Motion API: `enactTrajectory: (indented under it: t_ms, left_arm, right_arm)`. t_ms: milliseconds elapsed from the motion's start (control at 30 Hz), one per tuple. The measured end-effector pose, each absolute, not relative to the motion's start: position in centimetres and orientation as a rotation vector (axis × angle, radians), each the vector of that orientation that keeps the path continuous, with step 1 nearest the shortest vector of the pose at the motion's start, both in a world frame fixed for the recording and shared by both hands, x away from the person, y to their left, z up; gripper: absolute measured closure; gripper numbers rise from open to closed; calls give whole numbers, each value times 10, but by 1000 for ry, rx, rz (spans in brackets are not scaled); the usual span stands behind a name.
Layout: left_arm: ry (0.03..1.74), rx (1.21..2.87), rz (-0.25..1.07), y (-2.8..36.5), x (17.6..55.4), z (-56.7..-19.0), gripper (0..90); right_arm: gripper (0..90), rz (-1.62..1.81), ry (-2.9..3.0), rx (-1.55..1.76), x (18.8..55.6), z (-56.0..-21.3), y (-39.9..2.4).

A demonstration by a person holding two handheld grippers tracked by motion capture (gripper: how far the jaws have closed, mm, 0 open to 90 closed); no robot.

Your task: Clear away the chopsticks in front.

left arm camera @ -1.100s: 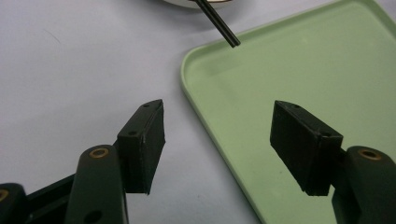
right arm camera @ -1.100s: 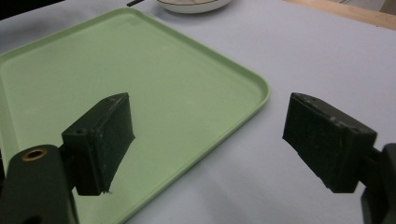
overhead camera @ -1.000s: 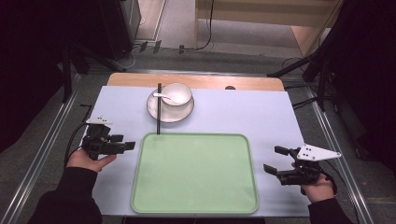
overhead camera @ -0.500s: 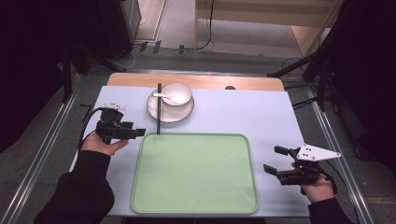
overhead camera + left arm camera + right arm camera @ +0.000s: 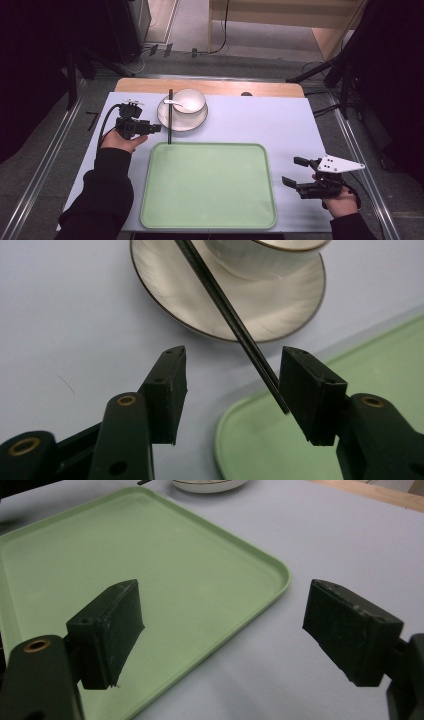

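A pair of black chopsticks (image 5: 170,117) lies with one end across the white saucer (image 5: 198,121) and the other end at the green tray's (image 5: 210,186) far left corner. On the saucer stands a white bowl (image 5: 194,100) with a white spoon (image 5: 175,103) in it. My left gripper (image 5: 155,128) is just left of the chopsticks. In the left gripper view the chopsticks (image 5: 225,305) run between its jaws, close to the right pad; the jaws (image 5: 232,352) have just been closing and stand apart. My right gripper (image 5: 290,171) rests open right of the tray, nothing between its jaws (image 5: 223,587).
A pale blue mat (image 5: 260,120) covers the table, with a wooden strip (image 5: 210,86) along the far edge. The tray's near right corner (image 5: 280,572) lies just ahead of the right gripper. Metal rails and stands flank the table.
My left hand has moved away from the person and rightward, up to the chopsticks beside the saucer, and its jaws have narrowed. The right hand has kept still.
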State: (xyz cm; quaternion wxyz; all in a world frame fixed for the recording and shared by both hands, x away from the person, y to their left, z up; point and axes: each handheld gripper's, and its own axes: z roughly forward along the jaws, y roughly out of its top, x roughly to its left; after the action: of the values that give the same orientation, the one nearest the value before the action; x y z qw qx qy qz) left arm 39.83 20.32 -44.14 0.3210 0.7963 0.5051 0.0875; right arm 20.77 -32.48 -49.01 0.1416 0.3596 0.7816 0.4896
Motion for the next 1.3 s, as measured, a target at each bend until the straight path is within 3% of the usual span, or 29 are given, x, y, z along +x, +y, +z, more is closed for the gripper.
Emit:
enactTrajectory:
  t_ms: [700, 1133, 1300]
  left_arm:
    - [1436, 2079, 255, 168, 455, -471, 544]
    - [1473, 2079, 247, 164, 461, -482, 663]
    - [1586, 1985, 183, 164, 467, -488, 737]
  right_arm:
    - [166, 1414, 2244, 1056, 201, -489, -329]
    - [166, 1411, 2241, 1057, 199, -490, -330]
    - [166, 1412, 2242, 1054, 199, -489, -330]
